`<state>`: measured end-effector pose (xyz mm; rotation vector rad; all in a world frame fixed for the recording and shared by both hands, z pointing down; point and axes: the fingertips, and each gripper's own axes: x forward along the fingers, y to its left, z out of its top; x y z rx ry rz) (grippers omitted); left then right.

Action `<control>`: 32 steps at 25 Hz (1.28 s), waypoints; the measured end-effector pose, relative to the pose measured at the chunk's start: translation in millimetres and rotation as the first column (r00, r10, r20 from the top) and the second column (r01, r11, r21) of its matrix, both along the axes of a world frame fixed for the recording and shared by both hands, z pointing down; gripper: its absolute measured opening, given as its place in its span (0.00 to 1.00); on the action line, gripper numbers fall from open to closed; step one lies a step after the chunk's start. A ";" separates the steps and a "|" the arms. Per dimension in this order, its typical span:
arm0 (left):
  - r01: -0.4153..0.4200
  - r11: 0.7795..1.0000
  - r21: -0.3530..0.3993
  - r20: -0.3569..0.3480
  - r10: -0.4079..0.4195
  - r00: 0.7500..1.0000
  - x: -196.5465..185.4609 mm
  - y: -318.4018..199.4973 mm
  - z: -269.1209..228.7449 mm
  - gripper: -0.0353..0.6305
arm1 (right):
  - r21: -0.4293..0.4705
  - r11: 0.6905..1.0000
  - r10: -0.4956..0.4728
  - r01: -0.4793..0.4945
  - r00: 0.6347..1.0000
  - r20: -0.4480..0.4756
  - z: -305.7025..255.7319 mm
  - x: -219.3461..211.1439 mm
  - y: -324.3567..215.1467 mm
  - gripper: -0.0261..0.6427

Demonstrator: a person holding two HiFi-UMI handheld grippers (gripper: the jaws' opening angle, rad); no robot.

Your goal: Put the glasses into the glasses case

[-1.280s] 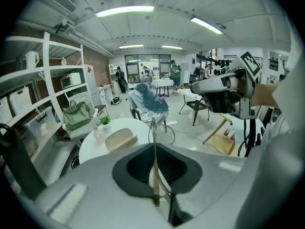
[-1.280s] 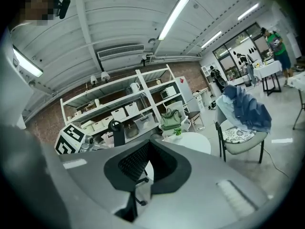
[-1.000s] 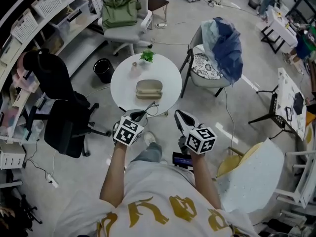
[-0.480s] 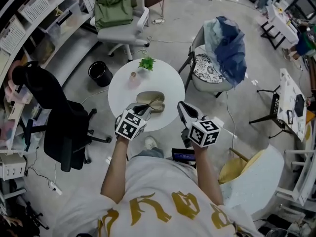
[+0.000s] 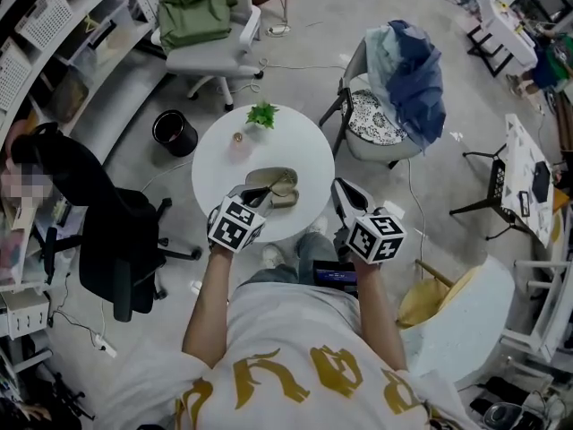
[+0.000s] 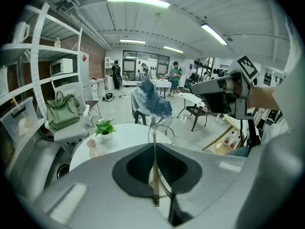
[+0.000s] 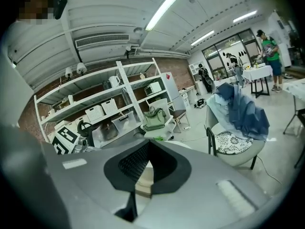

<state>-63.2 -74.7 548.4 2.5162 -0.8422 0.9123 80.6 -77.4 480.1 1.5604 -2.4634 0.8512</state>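
Note:
An olive glasses case (image 5: 269, 180) lies on the round white table (image 5: 224, 159), its lid state hard to tell from above. My left gripper (image 5: 261, 195) is shut on thin-framed glasses (image 6: 161, 130), pinching one temple so the lenses hang beyond the tips, right over the case's near edge. In the left gripper view the left gripper (image 6: 154, 144) shows the temple running down its closed seam. My right gripper (image 5: 343, 189) hovers off the table's right edge, shut and holding nothing. Through the right gripper (image 7: 148, 142) cutout I see part of the case (image 7: 143, 178).
A small potted plant (image 5: 261, 113) and a little pink jar (image 5: 237, 138) stand at the table's far side. A chair draped with blue clothes (image 5: 407, 79) is to the right, a black office chair (image 5: 98, 231) to the left, a black bin (image 5: 168, 128) nearby.
The left gripper has carried the glasses forward from the table's near edge to over the case. The right gripper has drifted slightly right. The view has moved closer to the table.

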 end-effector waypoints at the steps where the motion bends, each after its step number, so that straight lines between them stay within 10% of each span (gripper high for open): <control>1: 0.002 1.000 -0.002 0.003 -0.002 1.000 -0.6 -0.6 1.2 0.08 | -0.001 1.000 -0.008 0.008 1.000 -0.001 1.3 -1.6 -2.0 0.08; 32: -0.019 0.995 -0.103 0.082 0.027 0.996 5.2 -48.1 68.8 0.08 | -0.126 0.986 -0.111 0.110 0.994 -0.001 64.4 -4.3 -60.5 0.08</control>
